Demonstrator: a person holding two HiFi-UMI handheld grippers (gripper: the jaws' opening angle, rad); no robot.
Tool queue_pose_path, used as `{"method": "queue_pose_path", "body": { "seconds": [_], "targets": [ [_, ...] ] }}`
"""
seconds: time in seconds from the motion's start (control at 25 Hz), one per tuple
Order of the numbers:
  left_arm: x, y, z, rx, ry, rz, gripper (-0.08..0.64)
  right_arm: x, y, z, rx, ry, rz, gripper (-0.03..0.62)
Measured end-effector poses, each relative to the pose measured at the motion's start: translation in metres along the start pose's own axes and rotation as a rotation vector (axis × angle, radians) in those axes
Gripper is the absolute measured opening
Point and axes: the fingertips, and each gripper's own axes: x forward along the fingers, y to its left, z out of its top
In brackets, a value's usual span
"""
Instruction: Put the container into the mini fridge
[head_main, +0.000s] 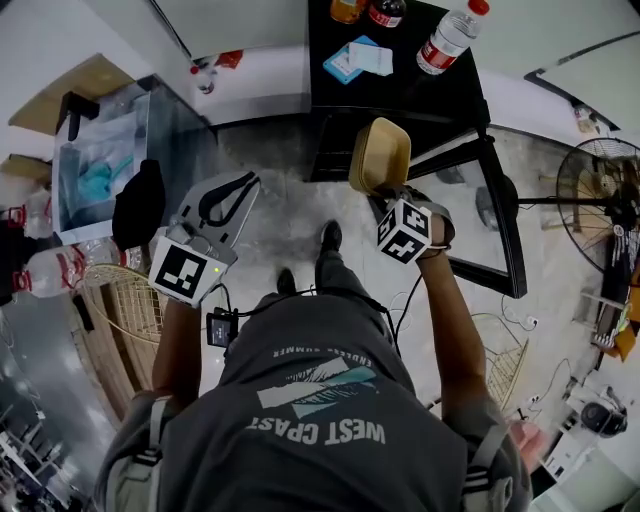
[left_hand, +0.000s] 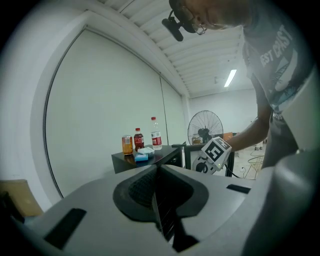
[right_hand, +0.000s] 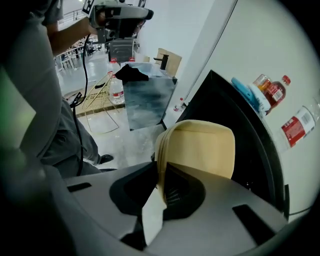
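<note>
The tan container is held in the air, tipped on its side, above the floor in front of the black table. It is not in the mini fridge. The right gripper holds it, fingers clenched on the container's rim; the right gripper view confirms the rim pinched between them.

The left gripper is at 9 o'clock of the right one, near the fridge. Its fingers are pressed together with nothing between them.

The mini fridge stands at 10 o'clock of the person, with a black cloth lying against it.

On the table, at 12 o'clock, are a water bottle, a cola bottle, an orange can and a blue pack. A floor fan stands at 3 o'clock.
</note>
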Motion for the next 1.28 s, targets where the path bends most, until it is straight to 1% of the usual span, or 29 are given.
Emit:
{"method": "queue_pose_path", "body": {
  "seconds": [0.28, 0.56, 0.8, 1.08, 1.28],
  "targets": [
    [0.003, 0.011, -0.015, -0.035, 0.031, 0.046, 0.037, 0.043, -0.006, -0.01, -0.036, 0.03, 0.059, 0.048],
    [0.005, 0.015, -0.032, -0.071, 0.072, 0.077, 0.037, 0.085, -0.023, -0.018, -0.036, 0.053, 0.088, 0.048],
    [0.009, 0.017, -0.039, -0.08, 0.096, 0.096, 0.037, 0.123, -0.032, -0.03, -0.035, 0.074, 0.109, 0.048],
    [0.011, 0.019, -0.051, -0.088, 0.126, 0.116, 0.037, 0.171, -0.043, -0.046, -0.029, 0.108, 0.104, 0.048],
    [0.012, 0.016, -0.06, -0.104, 0.148, 0.128, 0.035, 0.196, -0.055, -0.056, -0.032, 0.13, 0.076, 0.048]
  ]
}}
